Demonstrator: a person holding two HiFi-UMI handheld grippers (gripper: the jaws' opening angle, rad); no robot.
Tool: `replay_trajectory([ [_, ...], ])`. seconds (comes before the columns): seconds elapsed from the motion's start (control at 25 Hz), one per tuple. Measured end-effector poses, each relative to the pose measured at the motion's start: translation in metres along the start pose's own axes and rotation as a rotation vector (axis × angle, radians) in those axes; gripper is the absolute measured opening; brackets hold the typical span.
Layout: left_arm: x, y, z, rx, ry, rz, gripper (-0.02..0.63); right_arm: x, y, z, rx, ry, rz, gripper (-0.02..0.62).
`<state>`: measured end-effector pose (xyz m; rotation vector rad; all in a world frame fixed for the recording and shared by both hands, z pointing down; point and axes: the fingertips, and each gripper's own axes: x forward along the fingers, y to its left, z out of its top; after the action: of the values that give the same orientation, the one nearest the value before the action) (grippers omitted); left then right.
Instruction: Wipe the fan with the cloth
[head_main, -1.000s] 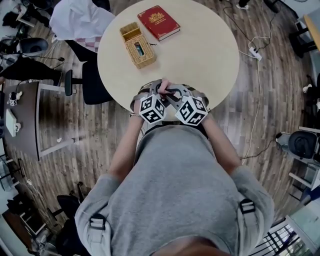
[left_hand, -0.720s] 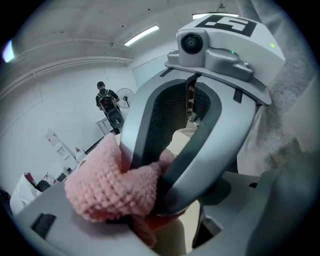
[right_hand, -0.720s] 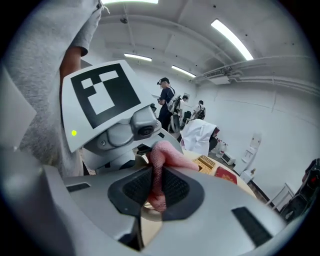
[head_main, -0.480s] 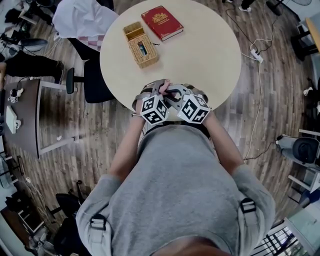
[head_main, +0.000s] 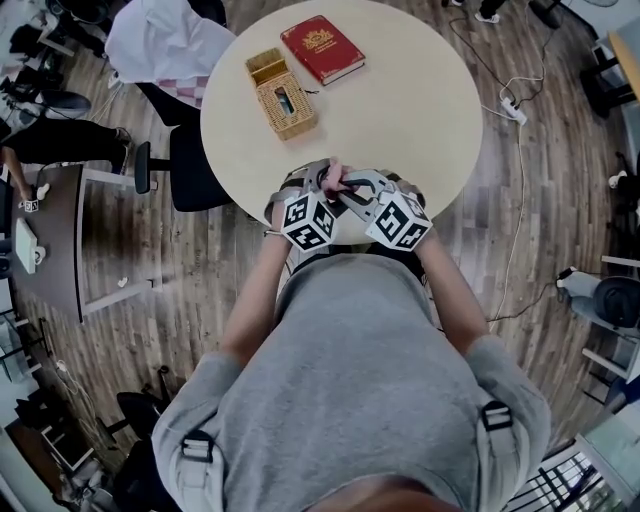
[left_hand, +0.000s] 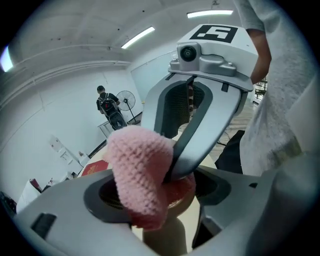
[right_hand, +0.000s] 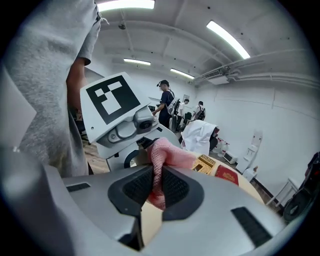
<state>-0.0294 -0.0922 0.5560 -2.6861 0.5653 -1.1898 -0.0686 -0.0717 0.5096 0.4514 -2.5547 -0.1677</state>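
Holding the pink cloth (right_hand: 172, 156) at my waist: my right gripper (right_hand: 156, 187) is clamped on a fold of it, the knit squeezed thin between the two pads. My left gripper (left_hand: 150, 197) faces the right one nose to nose. Its jaws stand apart, with the bunched end of the cloth and one finger of the right gripper lying between them, and I see no pinch there.

Judged from this, the cloth is in hand but the wipe is not yet under way. No fan is within reach of either gripper, so all of the wiping is left, and the fan must first be reached.

Just ahead of both grippers runs the near edge of the round table (head_main: 400, 110), with their tips over it. Directly ahead the top is bare, giving free room to push forward. Farther ahead, to the left of the left gripper, stand a wicker box (head_main: 281, 93) and, beyond it, a red book (head_main: 321, 46), both well apart from the grippers.

Left of the left gripper, off the table, a dark chair (head_main: 190, 165) stands against the rim and would limit a sideways swing. Well to the right of the right gripper a power strip (head_main: 510, 105) and its cable lie on the floor.

Far beyond the left gripper a pedestal fan (left_hand: 126, 97) stands beside a person. Whether it is the fan to be wiped I cannot tell.
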Motion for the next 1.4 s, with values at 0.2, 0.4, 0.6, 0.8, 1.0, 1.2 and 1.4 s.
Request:
replay_trajectory([
  [0.2, 0.001, -0.008, 0.003, 0.02, 0.013, -0.018, 0.379, 0.007, 0.0, 0.006, -0.037, 0.0, -0.038, 0.043],
  [0.4, -0.001, -0.008, 0.007, 0.003, 0.001, 0.003, 0.379, 0.008, 0.007, 0.01, -0.037, -0.019, 0.018, 0.043],
  [0.6, -0.004, -0.003, 0.017, -0.027, -0.023, 0.047, 0.379, -0.009, 0.012, 0.013, -0.007, -0.077, 0.106, 0.043],
  [0.8, -0.009, 0.012, 0.038, -0.119, -0.09, 0.086, 0.379, -0.042, -0.009, 0.019, 0.168, -0.254, 0.112, 0.043],
  [1.0, -0.001, 0.02, 0.057, -0.166, -0.098, 0.108, 0.379, -0.071, -0.033, 0.011, 0.202, -0.301, 0.077, 0.043],
  [1.2, 0.009, 0.017, 0.076, -0.206, -0.101, 0.132, 0.378, -0.097, -0.061, -0.008, 0.223, -0.307, 0.024, 0.043],
  [1.4, 0.014, 0.012, 0.09, -0.245, -0.121, 0.165, 0.379, -0.113, -0.067, -0.033, 0.154, -0.242, 0.04, 0.043],
])
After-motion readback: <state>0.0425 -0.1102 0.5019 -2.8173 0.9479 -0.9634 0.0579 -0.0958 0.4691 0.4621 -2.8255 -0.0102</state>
